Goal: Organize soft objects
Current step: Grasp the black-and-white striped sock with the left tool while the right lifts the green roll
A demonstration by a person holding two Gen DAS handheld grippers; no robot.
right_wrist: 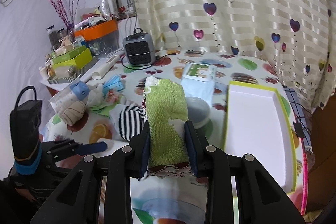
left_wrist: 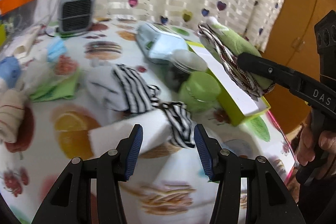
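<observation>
A folded green cloth [right_wrist: 166, 119] with a red-and-white patterned edge is standing upright at the centre of the right wrist view, pinched between the right gripper [right_wrist: 168, 146] pads. In the left wrist view it is hanging at upper right above the open white box [left_wrist: 231, 81] with lime-green sides. A black-and-white striped sock [left_wrist: 134, 87] is lying crumpled on the worktop [left_wrist: 73, 161] at centre frame. A beige rolled cloth [left_wrist: 10, 117] is resting at the left edge, a flat green cloth [left_wrist: 56, 89] lying above and to its right.
</observation>
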